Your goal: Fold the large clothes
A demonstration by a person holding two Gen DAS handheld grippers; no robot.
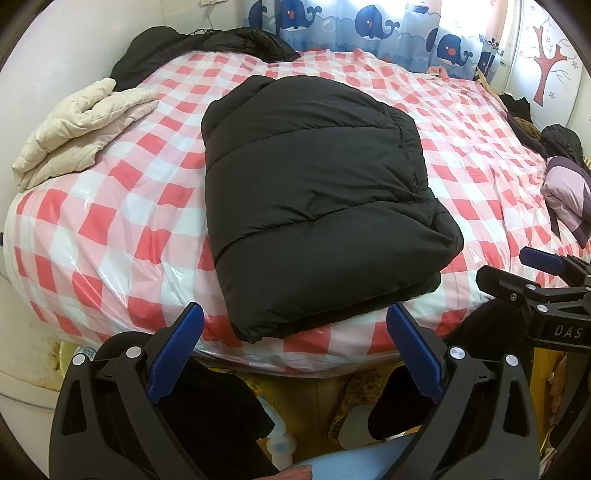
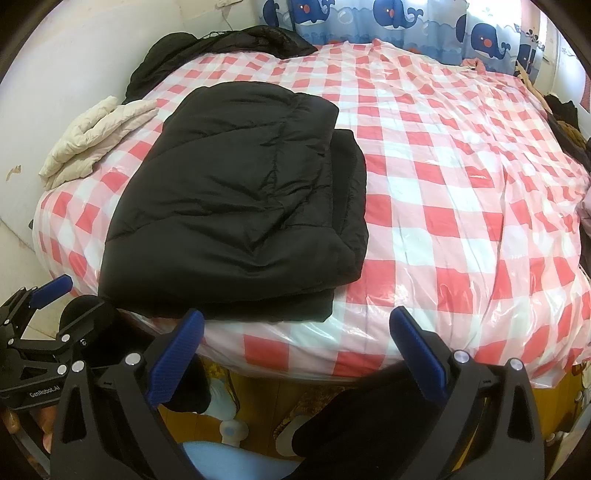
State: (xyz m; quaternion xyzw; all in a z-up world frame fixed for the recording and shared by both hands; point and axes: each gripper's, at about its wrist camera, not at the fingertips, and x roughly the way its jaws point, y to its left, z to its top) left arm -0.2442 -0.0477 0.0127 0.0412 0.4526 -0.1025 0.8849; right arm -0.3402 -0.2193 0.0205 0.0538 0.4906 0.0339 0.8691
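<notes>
A black puffer jacket (image 1: pixel 317 206) (image 2: pixel 236 206) lies folded into a thick rectangle on the red-and-white checked bed cover (image 1: pixel 110 206) (image 2: pixel 461 206), near the front edge. My left gripper (image 1: pixel 295 317) is open, just in front of the jacket's near edge, with nothing between its blue pads (image 1: pixel 177 350). My right gripper (image 2: pixel 295 321) is also open and empty, held off the jacket's near right corner. Each gripper shows at the side of the other's view: the right one (image 1: pixel 546 273), the left one (image 2: pixel 40 295).
A folded cream puffer garment (image 1: pixel 81 125) (image 2: pixel 96 136) lies at the bed's left edge. A black garment (image 1: pixel 199 48) (image 2: pixel 221 48) is heaped at the far left corner. A purple-pink jacket (image 1: pixel 565 192) and dark items sit at the right edge. Whale-print curtain (image 1: pixel 369 22) hangs behind. Slippers (image 1: pixel 354 402) lie on the floor below.
</notes>
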